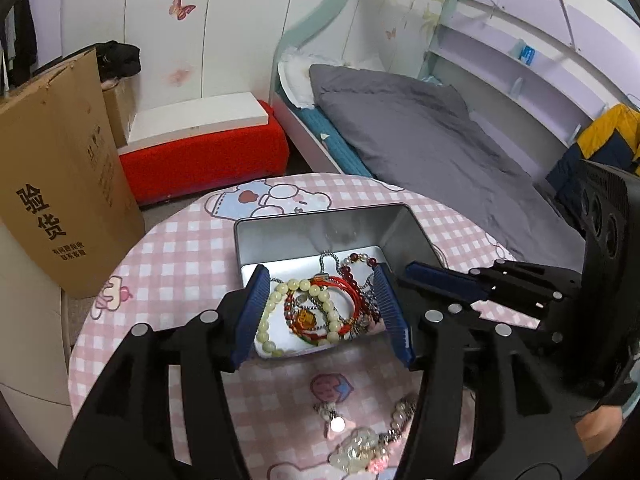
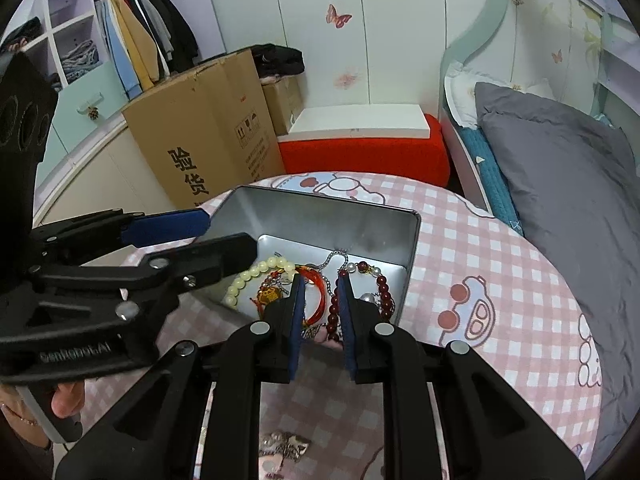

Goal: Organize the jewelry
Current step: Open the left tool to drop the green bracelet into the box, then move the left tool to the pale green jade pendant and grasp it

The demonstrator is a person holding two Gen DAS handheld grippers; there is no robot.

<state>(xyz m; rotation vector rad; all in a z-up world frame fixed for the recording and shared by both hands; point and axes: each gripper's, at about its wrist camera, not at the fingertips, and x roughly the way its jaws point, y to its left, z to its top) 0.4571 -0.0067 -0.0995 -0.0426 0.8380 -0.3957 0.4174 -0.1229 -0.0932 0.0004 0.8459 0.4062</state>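
Note:
A silver metal tin (image 1: pixel 404 226) (image 2: pixel 412 248) stands open on the pink checked round table (image 1: pixel 176 256) (image 2: pixel 500 264). Inside lie cream bead bracelets (image 1: pixel 324 304) (image 2: pixel 244 276), a red cord bracelet (image 1: pixel 352 292) (image 2: pixel 318 292), a dark red bead bracelet (image 1: pixel 354 274) (image 2: pixel 384 288) and silver chains. My left gripper (image 1: pixel 320 312) is open, its fingers wide around the tin's near end. My right gripper (image 2: pixel 322 312) is narrowly open over the tin's near edge, with nothing between the pads. Loose jewelry (image 1: pixel 360 448) (image 2: pixel 284 446) lies on the table near me.
A tall cardboard box (image 1: pixel 60 184) (image 2: pixel 200 132) stands left of the table. A red stool with a white top (image 1: pixel 204 136) (image 2: pixel 364 140) is behind it. A bed with grey bedding (image 1: pixel 432 148) (image 2: pixel 560 168) runs along the right.

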